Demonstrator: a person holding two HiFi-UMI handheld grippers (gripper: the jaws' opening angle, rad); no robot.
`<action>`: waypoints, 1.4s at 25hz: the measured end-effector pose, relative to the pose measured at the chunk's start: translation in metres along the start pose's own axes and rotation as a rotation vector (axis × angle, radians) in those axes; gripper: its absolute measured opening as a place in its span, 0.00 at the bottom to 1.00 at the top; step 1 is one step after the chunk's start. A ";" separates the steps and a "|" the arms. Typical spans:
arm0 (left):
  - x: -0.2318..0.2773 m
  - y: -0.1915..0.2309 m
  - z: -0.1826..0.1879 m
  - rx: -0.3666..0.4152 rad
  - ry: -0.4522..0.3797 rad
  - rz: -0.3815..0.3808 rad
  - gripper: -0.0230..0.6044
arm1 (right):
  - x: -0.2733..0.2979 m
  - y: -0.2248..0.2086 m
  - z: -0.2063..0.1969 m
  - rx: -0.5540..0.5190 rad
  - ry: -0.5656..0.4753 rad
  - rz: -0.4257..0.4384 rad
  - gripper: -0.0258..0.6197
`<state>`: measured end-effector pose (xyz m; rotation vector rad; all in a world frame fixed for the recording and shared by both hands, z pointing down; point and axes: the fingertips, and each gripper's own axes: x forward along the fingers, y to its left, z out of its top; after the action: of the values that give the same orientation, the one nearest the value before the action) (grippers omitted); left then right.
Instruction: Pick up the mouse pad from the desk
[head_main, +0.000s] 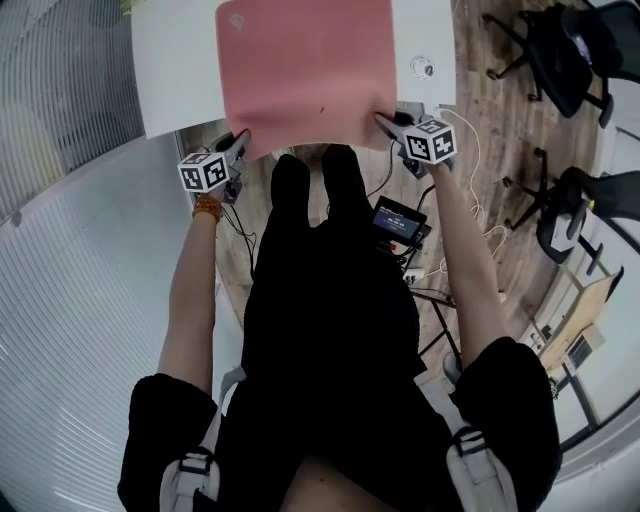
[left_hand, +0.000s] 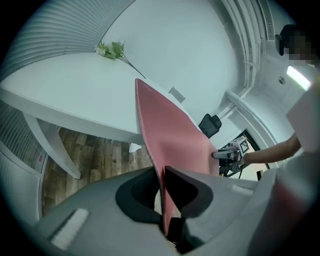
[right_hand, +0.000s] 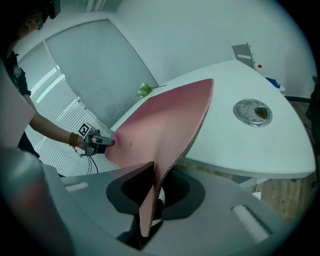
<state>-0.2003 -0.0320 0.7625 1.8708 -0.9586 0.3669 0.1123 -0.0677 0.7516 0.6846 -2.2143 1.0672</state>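
Over desk (head_main: 170, 80): pink mouse pad (head_main: 305, 70), logo (head_main: 236, 20) illegible, clamped in fingers (left_hand: 187, 187) of left gripper (head_main: 240, 140) and right gripper (head_main: 385, 122).

Premises: office. White table (head_main: 165, 85) with a round metal cable port (head_main: 422, 67) set in its top. Black office chairs (head_main: 565, 45) stand on a wood-plank floor (head_main: 500, 130). Slatted blinds (right_hand: 95, 70) cover a large window or glazed wall; which one cannot be determined. Loose cables (head_main: 479, 165) lie on the floor by the table. Plain white walls (left_hand: 190, 45).
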 end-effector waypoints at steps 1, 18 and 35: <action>-0.003 -0.003 0.000 -0.009 -0.010 -0.009 0.09 | -0.001 0.002 0.000 -0.006 -0.002 -0.004 0.15; -0.028 -0.032 0.015 -0.024 -0.057 -0.037 0.09 | -0.018 0.039 0.022 -0.137 -0.009 -0.052 0.18; -0.025 -0.074 0.058 0.169 -0.002 -0.060 0.09 | -0.027 0.039 0.056 -0.289 0.021 -0.070 0.18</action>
<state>-0.1698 -0.0542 0.6730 2.0489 -0.8938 0.4213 0.0899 -0.0861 0.6842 0.6141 -2.2483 0.6973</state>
